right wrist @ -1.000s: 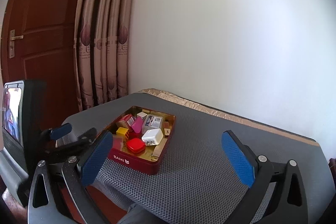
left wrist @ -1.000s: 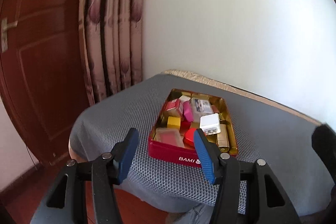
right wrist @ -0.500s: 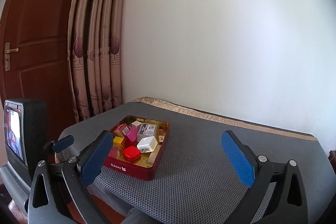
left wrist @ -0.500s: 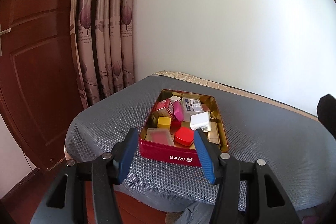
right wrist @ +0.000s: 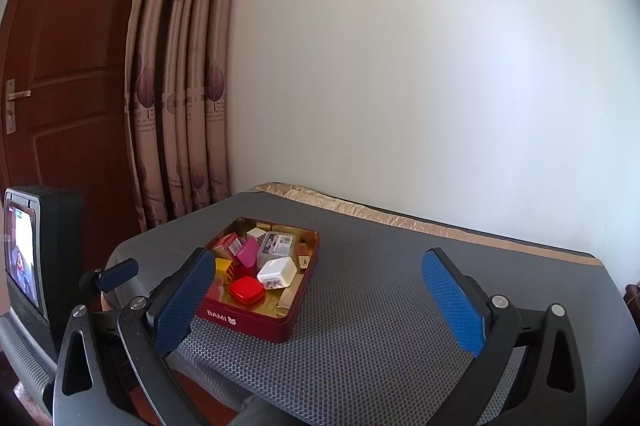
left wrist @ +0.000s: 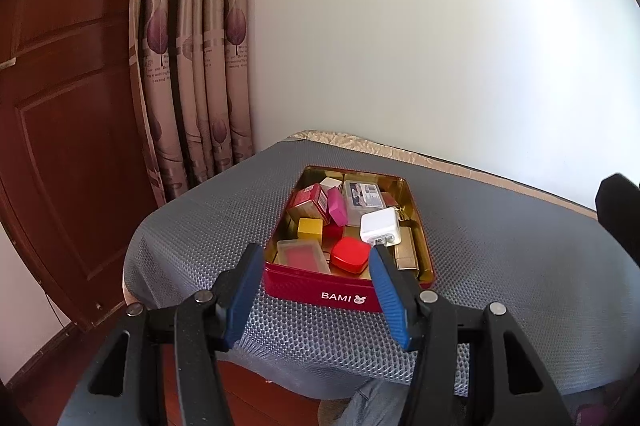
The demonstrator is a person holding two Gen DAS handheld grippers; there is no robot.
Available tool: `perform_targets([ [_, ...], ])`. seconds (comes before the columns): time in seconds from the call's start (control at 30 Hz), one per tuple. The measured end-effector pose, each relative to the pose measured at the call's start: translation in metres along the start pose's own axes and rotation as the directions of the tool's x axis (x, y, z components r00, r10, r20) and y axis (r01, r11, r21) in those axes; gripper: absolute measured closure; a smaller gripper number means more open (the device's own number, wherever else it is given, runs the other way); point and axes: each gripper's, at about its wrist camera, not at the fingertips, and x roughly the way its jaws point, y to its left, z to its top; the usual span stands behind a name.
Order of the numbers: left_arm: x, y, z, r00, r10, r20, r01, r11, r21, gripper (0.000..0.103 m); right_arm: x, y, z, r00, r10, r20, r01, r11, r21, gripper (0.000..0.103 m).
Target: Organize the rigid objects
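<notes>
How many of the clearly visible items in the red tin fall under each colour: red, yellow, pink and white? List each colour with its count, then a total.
Red: 2, red square case, red carton
Yellow: 1, yellow cube
Pink: 1, pink box
White: 1, white charger
Total: 5; others in the tin are partly hidden.

Soft daylight fills both views, brightest on the white wall [left wrist: 460, 38] toward the right, which looks washed out there, perhaps from a window out of frame. The door [right wrist: 60, 66] and curtain [left wrist: 192, 46] on the left sit dim. Fisheye bending curves the edges, corners go black, and focus stays reasonably sharp.
</notes>
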Motion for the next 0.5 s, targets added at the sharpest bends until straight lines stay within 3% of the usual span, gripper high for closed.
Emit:
perform_targets([
  [0.4, -0.0056, 0.0055, -0.0016, 0.998, -0.038, 0.040, 0.040, 0.998, -0.042, 0.047, 0.0014, 0.0033, -0.0023, 1.000, -0.005, -0.010, 0.005, 1.000, -0.006, 0.000],
  [0.5, -0.0063, 0.0043, -0.0015, 0.999, -0.021, 0.038, 0.022, 0.999, -0.032, 0.047, 0.0026, 0.0054, -0.0037, 1.000, -0.011, -0.013, 0.011, 1.000, -0.016, 0.000],
])
